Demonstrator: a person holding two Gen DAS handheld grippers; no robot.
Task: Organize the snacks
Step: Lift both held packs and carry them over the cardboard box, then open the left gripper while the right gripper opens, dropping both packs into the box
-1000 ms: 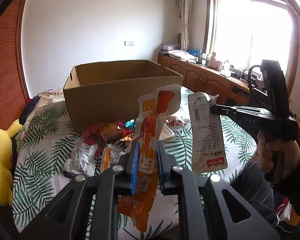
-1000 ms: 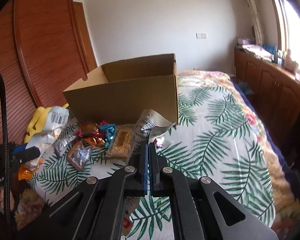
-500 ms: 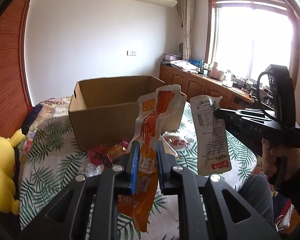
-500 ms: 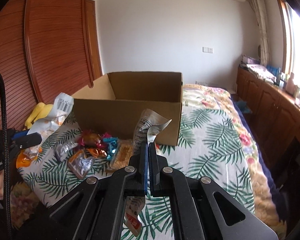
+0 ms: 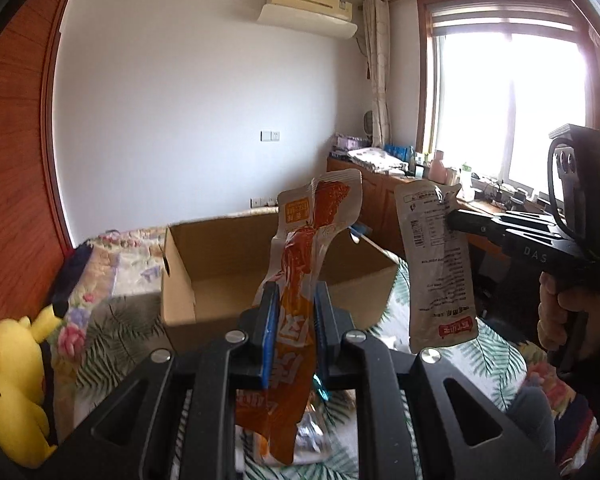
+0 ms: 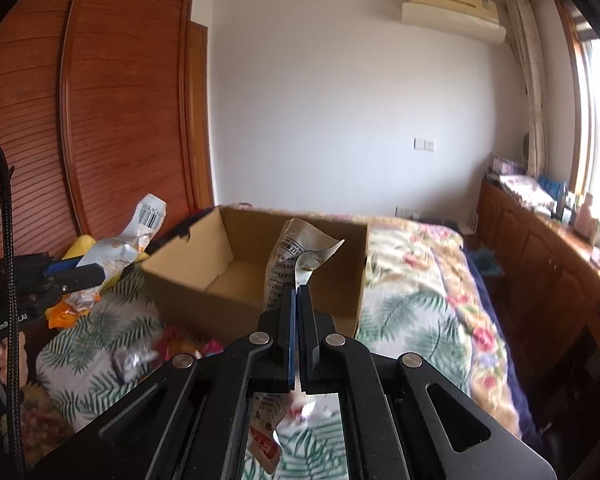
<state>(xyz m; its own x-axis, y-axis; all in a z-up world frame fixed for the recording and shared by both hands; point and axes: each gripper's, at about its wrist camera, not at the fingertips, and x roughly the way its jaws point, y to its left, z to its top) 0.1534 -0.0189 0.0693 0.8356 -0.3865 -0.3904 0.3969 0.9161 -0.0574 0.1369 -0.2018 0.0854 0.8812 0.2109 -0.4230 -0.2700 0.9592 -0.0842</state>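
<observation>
Bedspread snacks [image 6: 140, 358] blur below each hand-held gripper [image 5: 294, 300] [image 6: 298, 292] pinching a packet.

Left gripper [image 5: 295, 316] raised, pointing slightly downward, jaws clamped on an orange snack packet [image 5: 296, 280]. Right gripper [image 6: 297, 316] alongside, jaws pressed tight on a white snack packet [image 6: 288, 264], right hand [image 5: 560, 312] wrapped round its handle.

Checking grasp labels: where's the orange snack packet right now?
In the left wrist view the orange snack packet is clamped upright in the left gripper, in front of the open cardboard box and left of the white packet.
</observation>
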